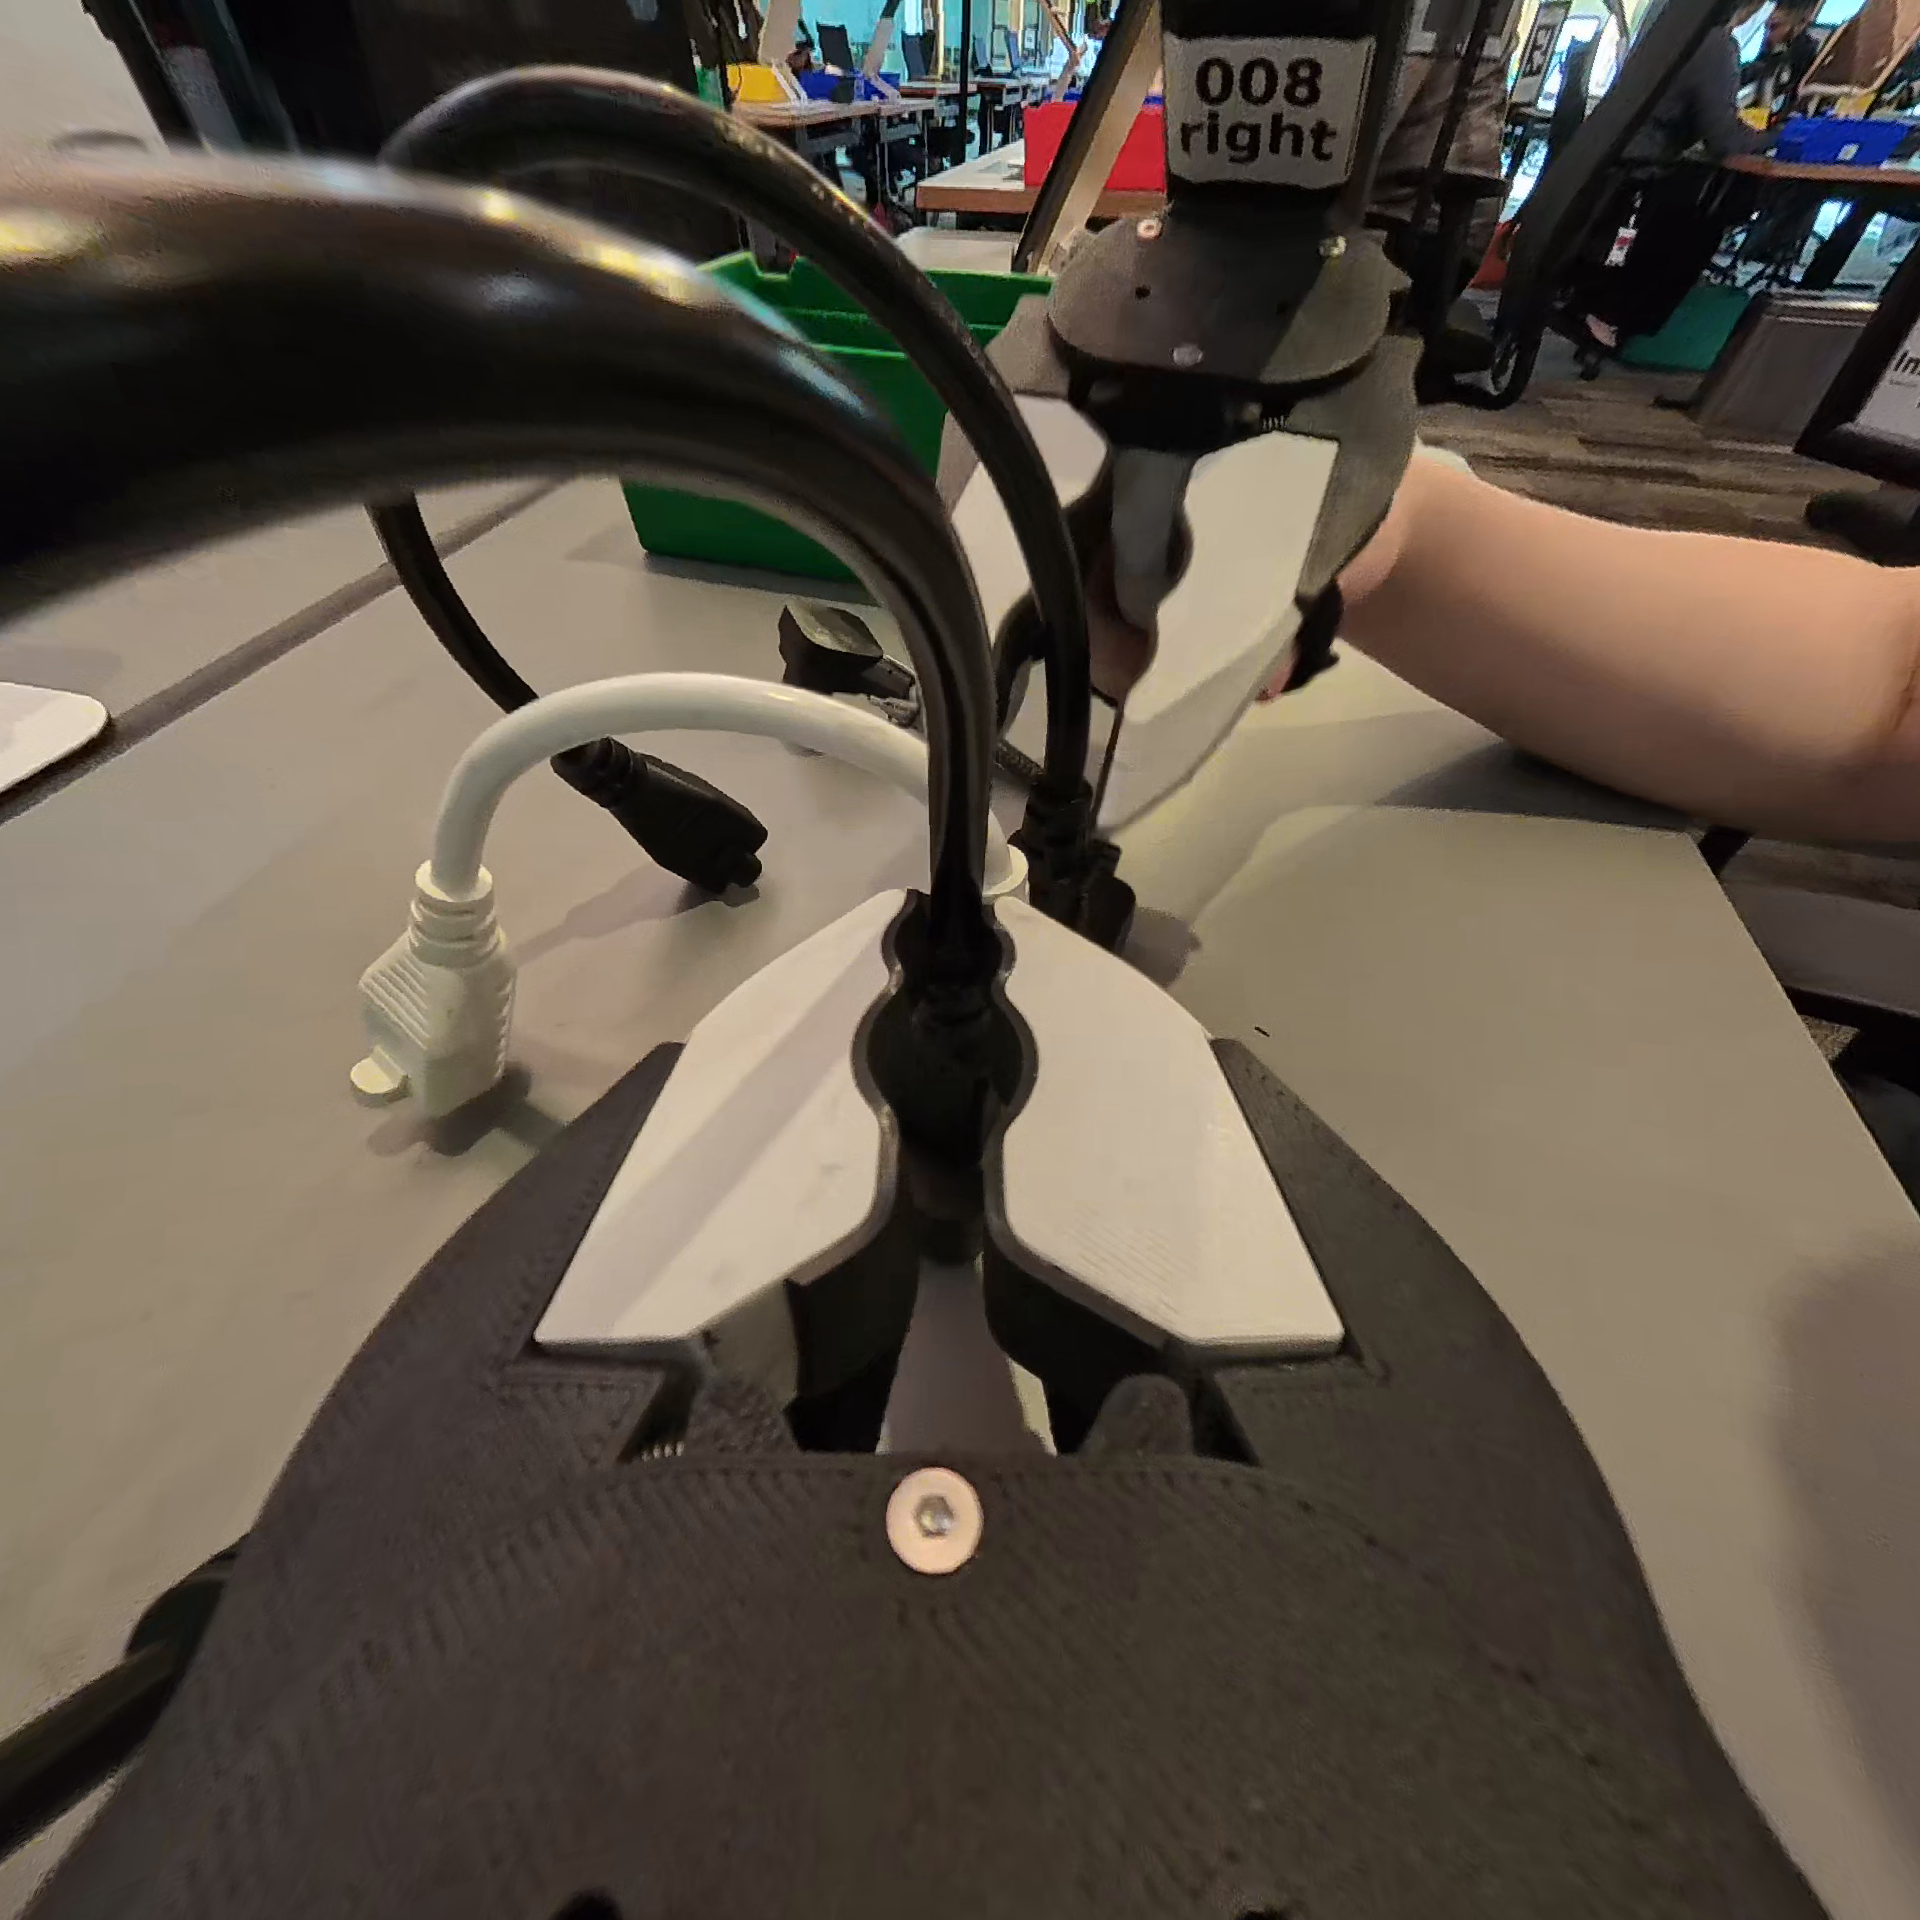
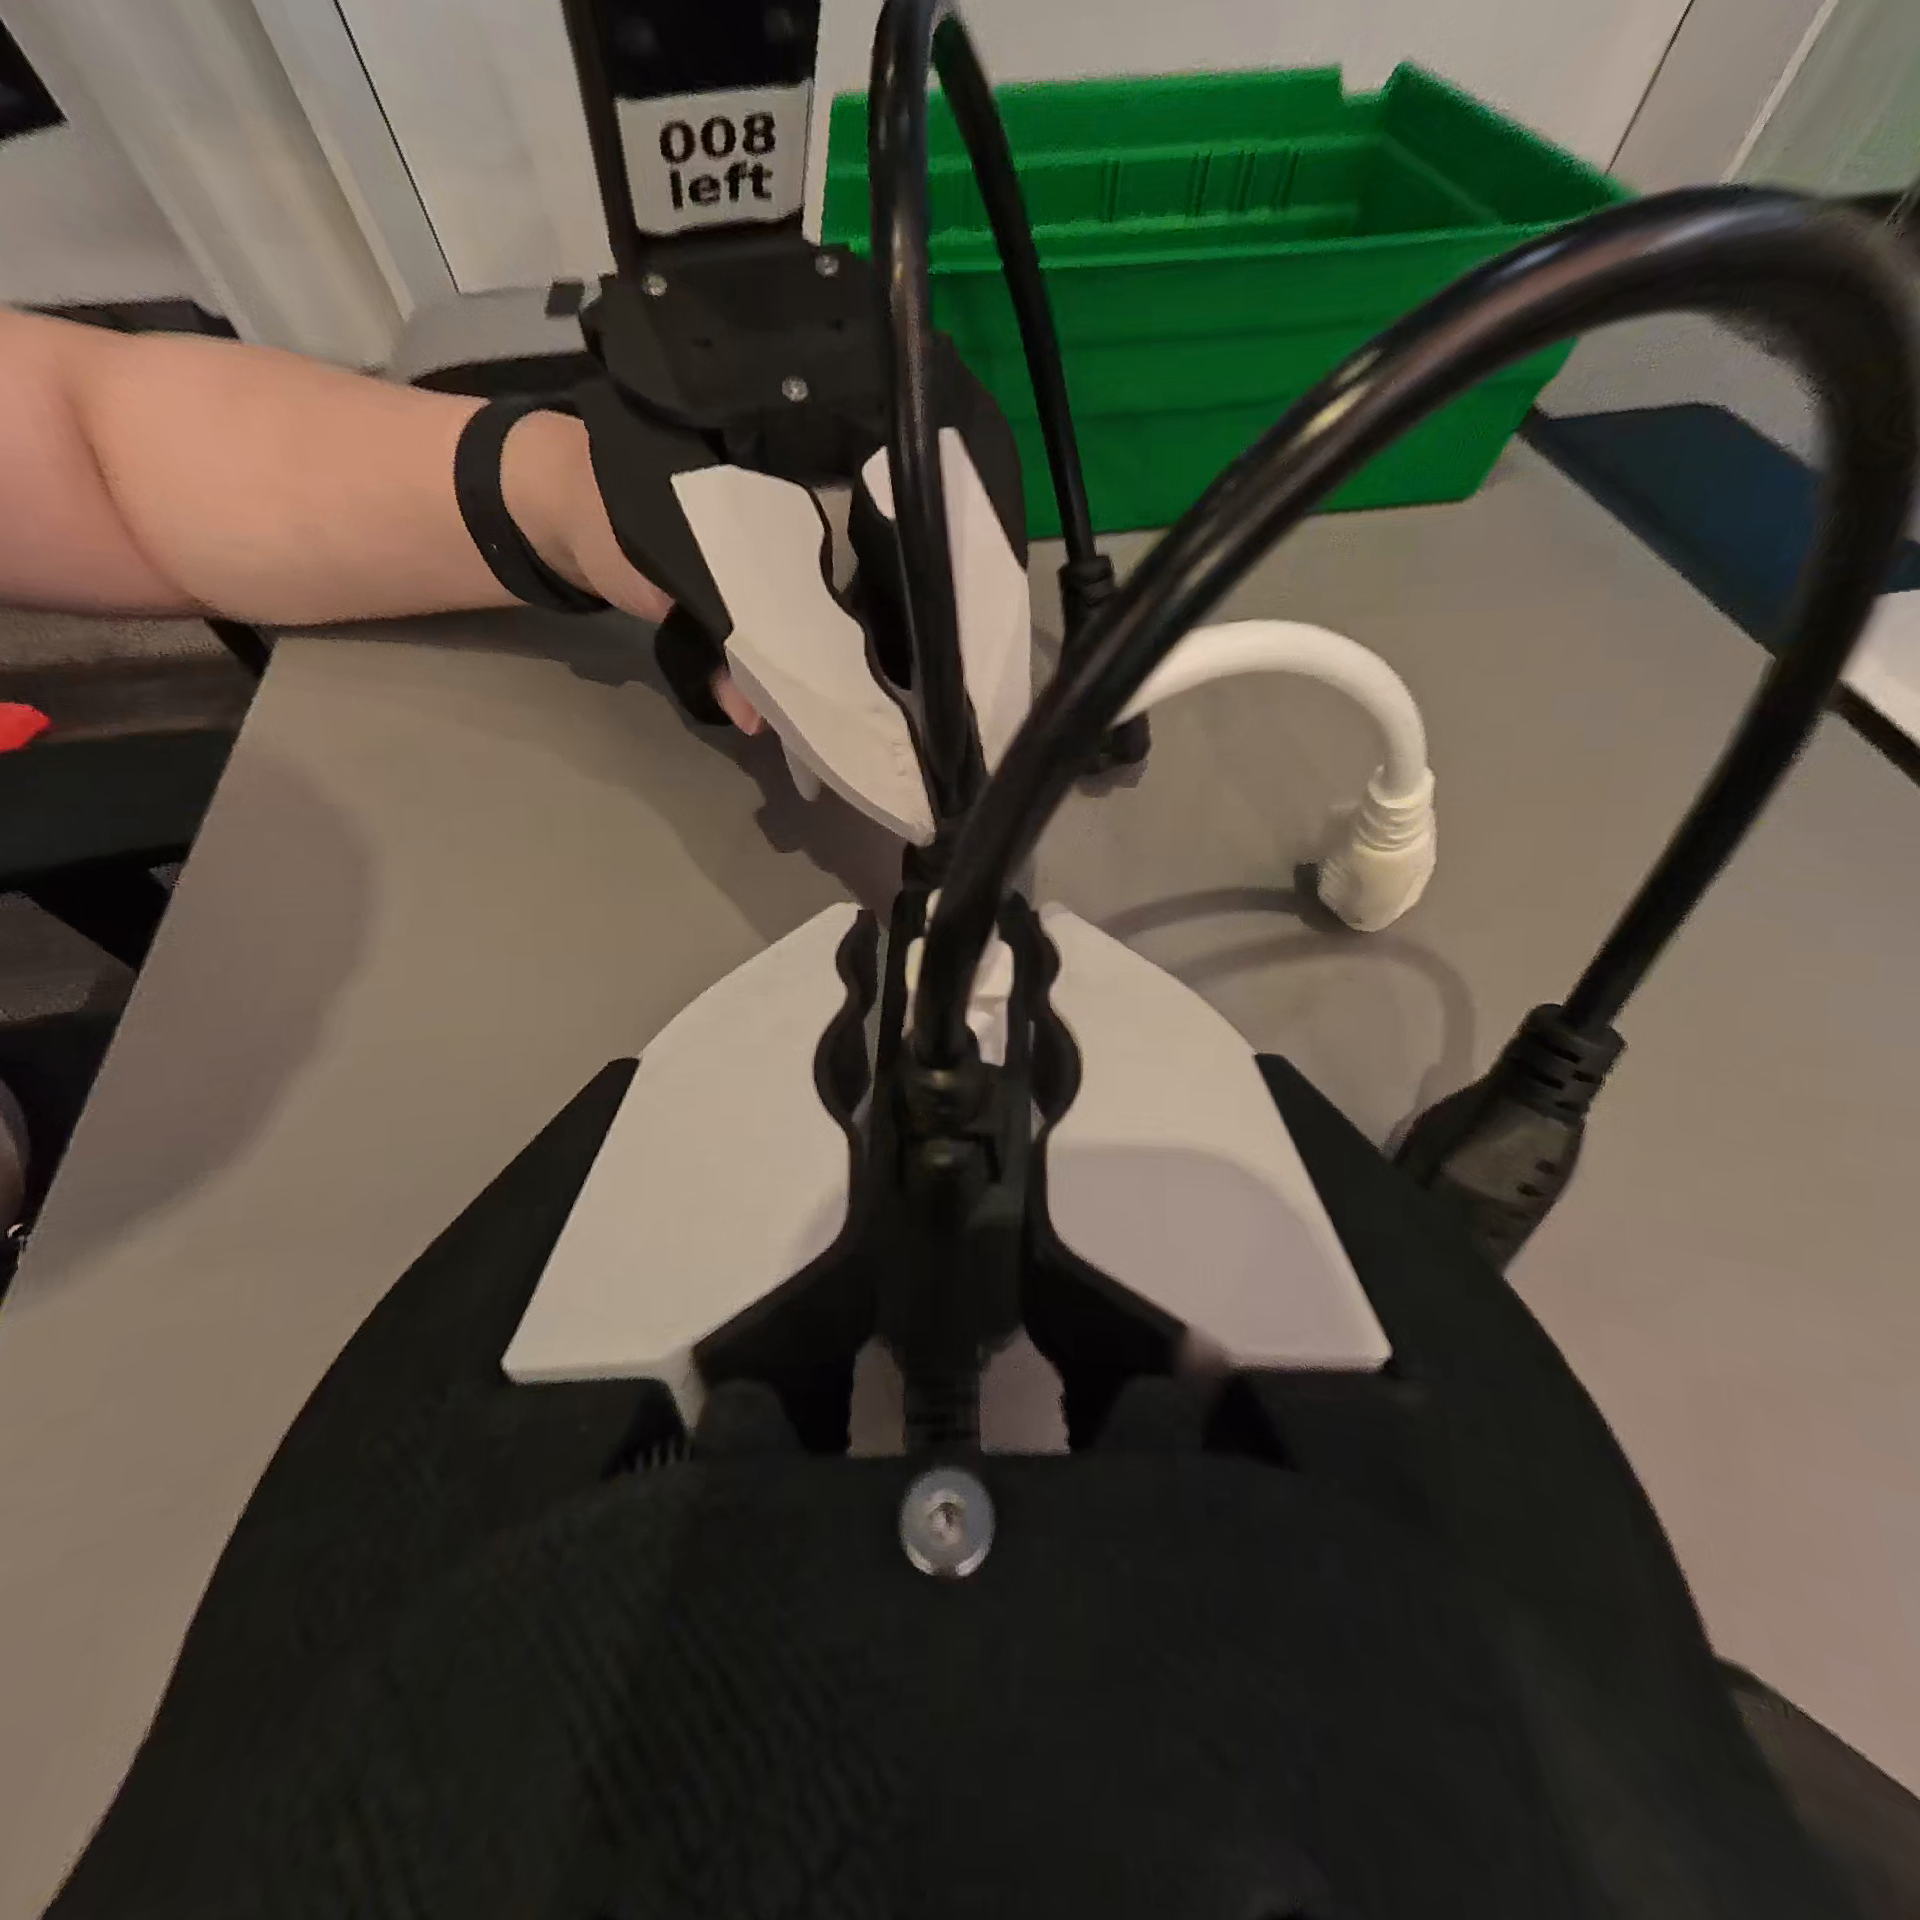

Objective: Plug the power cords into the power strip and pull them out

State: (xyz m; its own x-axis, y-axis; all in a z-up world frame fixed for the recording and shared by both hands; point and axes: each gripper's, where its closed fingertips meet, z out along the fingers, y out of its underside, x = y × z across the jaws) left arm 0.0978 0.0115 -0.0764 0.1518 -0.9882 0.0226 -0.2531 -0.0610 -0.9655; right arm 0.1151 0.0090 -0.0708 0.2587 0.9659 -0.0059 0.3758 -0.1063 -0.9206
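In the left wrist view my left gripper (image 1: 945,920) is shut on the black plug (image 1: 940,1049) of a thick black power cord (image 1: 582,343) that arches up and left. My right gripper (image 1: 1103,816) faces it and is shut on a second black plug (image 1: 1075,883). In the right wrist view my right gripper (image 2: 951,920) is shut on its black plug (image 2: 940,1132), and the left gripper (image 2: 933,831) meets it tip to tip. The white power strip (image 2: 987,987) lies under both grippers and is mostly hidden. Its short white cord (image 1: 644,707) ends in a white plug (image 1: 442,1003) on the table.
A green bin (image 1: 831,416) stands behind the cords on the grey table (image 1: 1455,1039); it also shows in the right wrist view (image 2: 1247,343). Loose black cord ends lie on the table (image 1: 675,821) (image 2: 1507,1143). The table edge runs along the right in the left wrist view.
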